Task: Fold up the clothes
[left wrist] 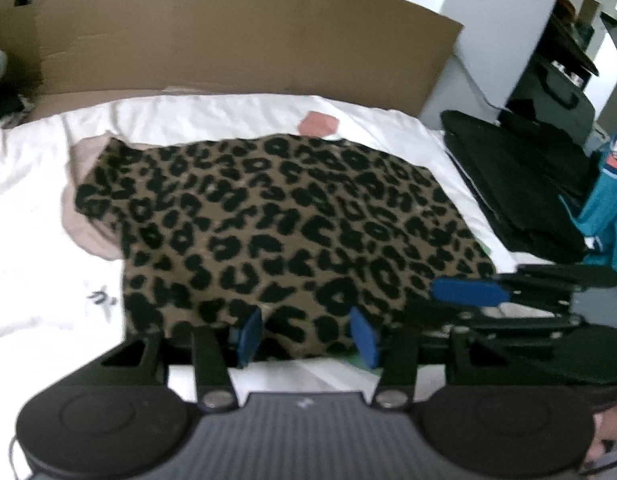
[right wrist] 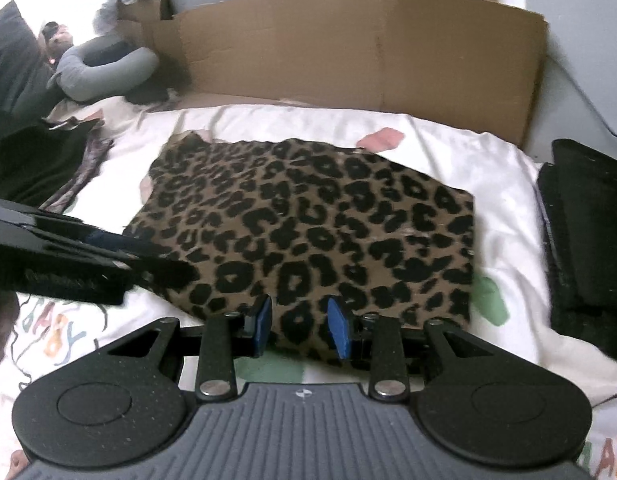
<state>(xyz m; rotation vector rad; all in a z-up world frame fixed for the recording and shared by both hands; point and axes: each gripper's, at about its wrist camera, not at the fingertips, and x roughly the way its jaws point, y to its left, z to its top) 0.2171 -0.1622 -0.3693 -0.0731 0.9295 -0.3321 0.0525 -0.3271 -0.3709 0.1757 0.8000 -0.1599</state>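
**Leopard-print garment lies folded on the bed, both grippers open at its near edge**

The leopard-print garment (left wrist: 276, 232) lies folded into a rough rectangle in the middle of a bed covered by a white sheet (left wrist: 36, 208). Its near hem is cut off from sight in both wrist views by the gripper bodies, so how the edge sits there cannot be made out.

The left hand-held gripper (left wrist: 308, 334) hangs over that near edge with its blue pads parted fairly wide; the cloth shows between them, and the pads do not press it. The right hand-held gripper (right wrist: 302, 330) stands just beside it, its pads parted somewhat less, also over the hem and gripping nothing. Both pictures are blurred, and whether the fingertips touch the fabric cannot be told.

A pale pink cloth (left wrist: 84, 216) peeps out from under the garment's left side, mostly hidden. A small pink patch (left wrist: 320, 123) shows beyond the far edge.

The left view alone shows a teal item (left wrist: 608, 216), cut off at the right edge. The right view alone shows a grey cushion (right wrist: 104, 72), dark clothes (right wrist: 36, 160) at the left, and coloured lettering printed on the sheet (right wrist: 56, 332). Both show the cardboard sheet (right wrist: 348, 52) standing behind the bed and a black folded pile (left wrist: 520, 184) on the right.
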